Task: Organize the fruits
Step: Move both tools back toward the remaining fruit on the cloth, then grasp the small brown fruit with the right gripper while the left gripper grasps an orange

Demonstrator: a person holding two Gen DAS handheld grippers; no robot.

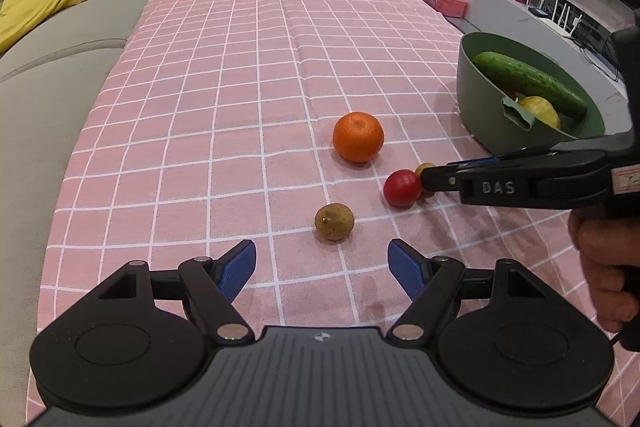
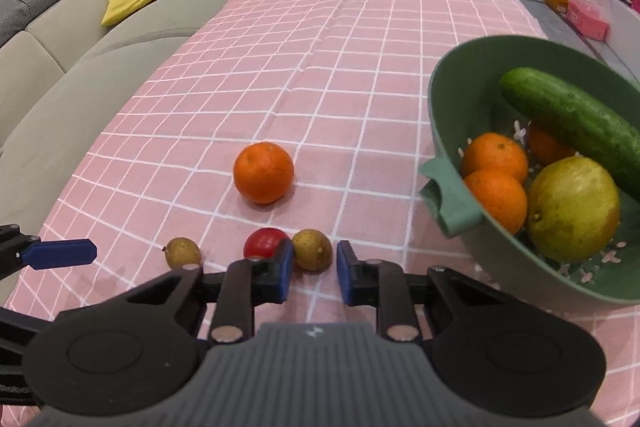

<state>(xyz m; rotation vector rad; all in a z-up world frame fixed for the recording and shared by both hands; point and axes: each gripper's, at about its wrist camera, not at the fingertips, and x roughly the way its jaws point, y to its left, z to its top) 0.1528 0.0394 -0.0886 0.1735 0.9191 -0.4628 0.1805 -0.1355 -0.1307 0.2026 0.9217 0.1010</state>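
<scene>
Pink checked tablecloth (image 2: 320,67) bearing: one orange (image 2: 263,172), centre; red tomato (image 2: 264,242) touching a brown longan (image 2: 312,249), near; second longan (image 2: 183,252), left. Green bowl (image 2: 448,99), right, holding a cucumber (image 2: 576,119), oranges and a yellow-green fruit. Right gripper (image 2: 312,267): fingers narrowed around the near longan, contact unclear. Left gripper (image 1: 322,269): wide apart, empty.

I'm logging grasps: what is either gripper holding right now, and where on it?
The right gripper pinches the small brown fruit beside the red tomato by its two sides. The left gripper holds nothing.
</scene>
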